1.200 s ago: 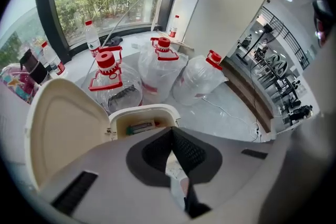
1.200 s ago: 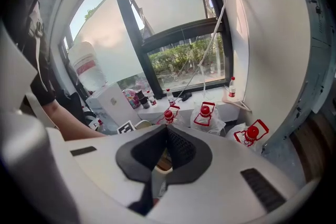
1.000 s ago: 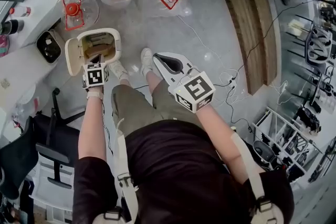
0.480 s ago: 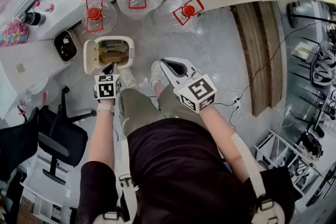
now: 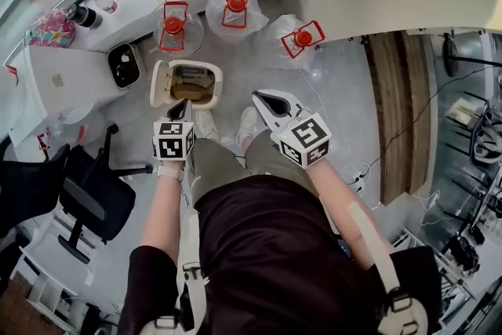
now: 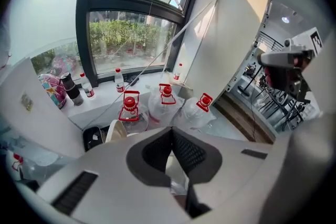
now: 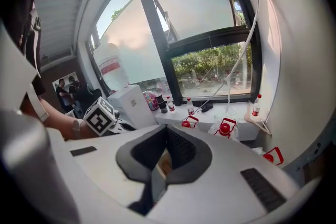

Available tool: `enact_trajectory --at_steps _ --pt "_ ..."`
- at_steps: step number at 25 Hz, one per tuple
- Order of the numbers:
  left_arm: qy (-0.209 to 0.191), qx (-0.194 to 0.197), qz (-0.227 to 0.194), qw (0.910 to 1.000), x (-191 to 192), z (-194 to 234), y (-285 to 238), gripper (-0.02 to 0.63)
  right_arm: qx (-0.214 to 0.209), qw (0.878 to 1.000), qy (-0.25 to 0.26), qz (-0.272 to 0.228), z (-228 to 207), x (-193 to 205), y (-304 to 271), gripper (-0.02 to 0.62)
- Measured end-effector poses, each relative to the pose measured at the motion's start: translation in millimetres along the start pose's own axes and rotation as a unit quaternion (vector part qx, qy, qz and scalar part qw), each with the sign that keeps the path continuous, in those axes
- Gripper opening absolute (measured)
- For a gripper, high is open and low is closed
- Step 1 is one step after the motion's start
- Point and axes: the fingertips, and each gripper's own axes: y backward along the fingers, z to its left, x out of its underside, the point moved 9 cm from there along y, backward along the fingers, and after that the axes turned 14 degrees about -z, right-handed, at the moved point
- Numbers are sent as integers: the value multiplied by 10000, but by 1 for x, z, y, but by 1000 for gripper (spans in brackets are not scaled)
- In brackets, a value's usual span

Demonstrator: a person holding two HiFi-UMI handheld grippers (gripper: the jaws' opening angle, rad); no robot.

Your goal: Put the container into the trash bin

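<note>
Left gripper: jaws were pressed together with nothing between them; it hung at the near rim of the trash bin.
Right gripper: jaws were likewise closed and empty, to the right of the bin.
Container: a brownish shape that lay inside the open bin.
Lid: stood swung open on the left.

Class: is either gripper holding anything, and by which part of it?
Nothing is held. The left gripper and the right gripper both have their jaws shut together, empty.
</note>
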Motion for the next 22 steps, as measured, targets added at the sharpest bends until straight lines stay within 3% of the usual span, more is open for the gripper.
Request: enact_trajectory --at_steps 14,22 --pt "95 -421 -752 9962 -55 -8 78 8 -683 9971 264 -203 20 -47 -16 15" --pt "58 -861 -1410 9862 -92 -7 119 9 -1099 9918 523 -387 35 -77 -24 15"
